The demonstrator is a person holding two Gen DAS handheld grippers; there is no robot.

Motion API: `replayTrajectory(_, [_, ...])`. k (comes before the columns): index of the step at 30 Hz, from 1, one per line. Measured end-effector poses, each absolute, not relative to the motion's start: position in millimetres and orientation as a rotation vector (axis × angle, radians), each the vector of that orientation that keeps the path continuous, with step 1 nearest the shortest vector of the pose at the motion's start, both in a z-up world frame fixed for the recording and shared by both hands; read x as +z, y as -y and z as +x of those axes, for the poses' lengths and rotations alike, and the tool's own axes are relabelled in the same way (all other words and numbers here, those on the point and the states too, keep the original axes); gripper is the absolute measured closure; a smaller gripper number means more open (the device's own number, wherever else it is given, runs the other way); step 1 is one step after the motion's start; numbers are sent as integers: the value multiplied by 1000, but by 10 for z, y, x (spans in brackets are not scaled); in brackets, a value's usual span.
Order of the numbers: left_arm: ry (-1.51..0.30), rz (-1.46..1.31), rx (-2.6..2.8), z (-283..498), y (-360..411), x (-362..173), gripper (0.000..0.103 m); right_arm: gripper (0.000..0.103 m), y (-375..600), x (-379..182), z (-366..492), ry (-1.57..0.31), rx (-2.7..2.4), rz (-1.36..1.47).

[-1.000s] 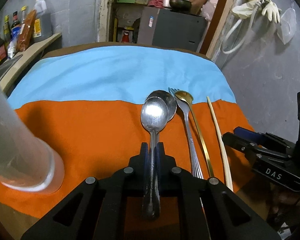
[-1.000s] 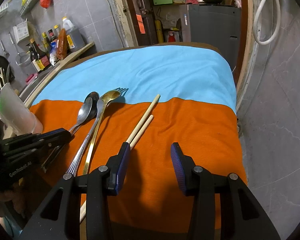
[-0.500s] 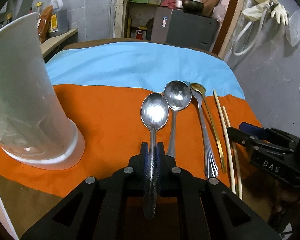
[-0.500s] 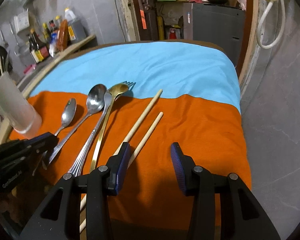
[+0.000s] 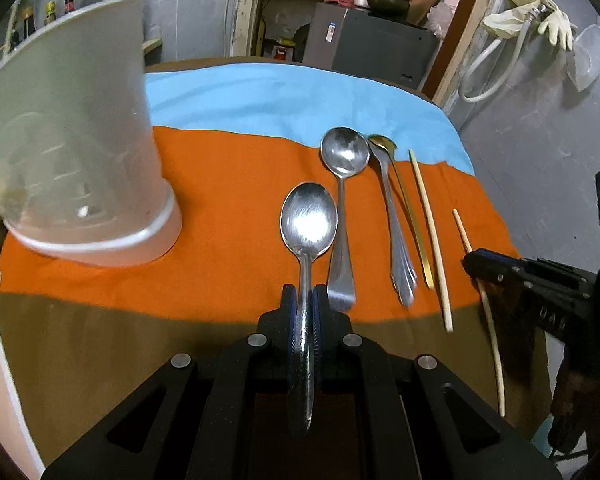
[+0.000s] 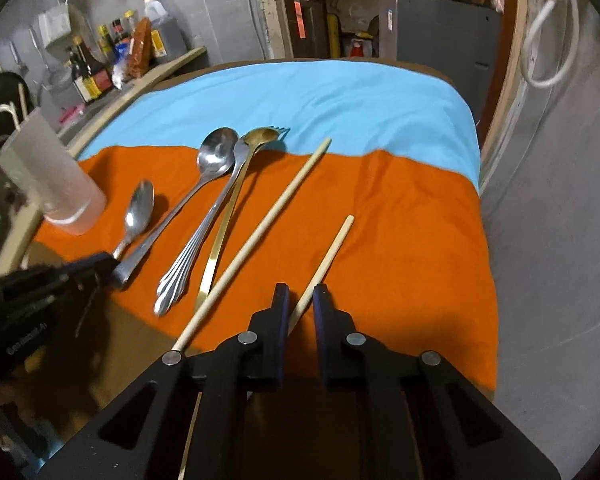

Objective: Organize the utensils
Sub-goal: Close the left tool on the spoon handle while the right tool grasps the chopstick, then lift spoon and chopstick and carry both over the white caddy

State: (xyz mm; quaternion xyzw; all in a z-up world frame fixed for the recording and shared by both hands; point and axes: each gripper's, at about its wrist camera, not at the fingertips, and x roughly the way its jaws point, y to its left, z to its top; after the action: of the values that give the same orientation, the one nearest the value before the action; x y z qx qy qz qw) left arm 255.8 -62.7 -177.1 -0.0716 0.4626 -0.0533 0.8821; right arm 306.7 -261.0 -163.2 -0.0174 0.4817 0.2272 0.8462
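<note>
Left wrist view shows the left gripper (image 5: 304,300) squeezed tight on the handle of a small spoon (image 5: 308,224), whose bowl points away over the orange cloth (image 5: 228,184). A cloudy plastic cup (image 5: 72,152) stands on the cloth to the left of it, quite near. To the right of the held spoon lie a big spoon (image 5: 342,184), a silver fork (image 5: 396,232), a gold spoon (image 5: 410,216) and a long chopstick (image 5: 430,228), side by side. The gold spoon lies partly on top of the fork. Further right, the right gripper (image 5: 476,264) is at a second chopstick (image 5: 480,280). From the right wrist view, the right gripper (image 6: 301,300) has its jaws closing, now narrow, with that second chopstick (image 6: 328,256) between them. A small gap still shows at the right pad, so I cannot tell if it is gripped yet. The long chopstick (image 6: 268,220) lies just left of it, apart. A blue cloth (image 6: 300,100) covers the far half of the table.
</note>
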Motion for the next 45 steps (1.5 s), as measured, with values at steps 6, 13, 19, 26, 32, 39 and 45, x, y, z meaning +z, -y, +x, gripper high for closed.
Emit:
replayTrajectory(6, [-1000,-140,-118,2680,653,-1774,95,91,2596,-1660,3177,-1036,481,33])
replayTrajectory(13, [-1008,-82,-131,2911,705,-1780,76,89,2515,-1663,3277,-1030,475,27])
replayTrajectory(19, [-985,-39,-130,3041,761,-1807,61,89,2545,-1671,3278,-1023,482,35])
replayTrajectory(26, [-984,26,-92,3155,829,-1844,61,89,2545,-1676,3289,-1010,469,28])
replayTrajectory(32, [-970,45,-76,3145,821,-1859,74,89,2347,-1658,3338,-1009,402,-119])
replayTrajectory(39, [-926,-94,-149,3021,633,-1766,74,98,2486,-1658,3393,-1047,392,20])
replayTrajectory(45, [-790,-128,-191,2723,614,-1531,74,100,2902,-1521,3156,-919,455,296])
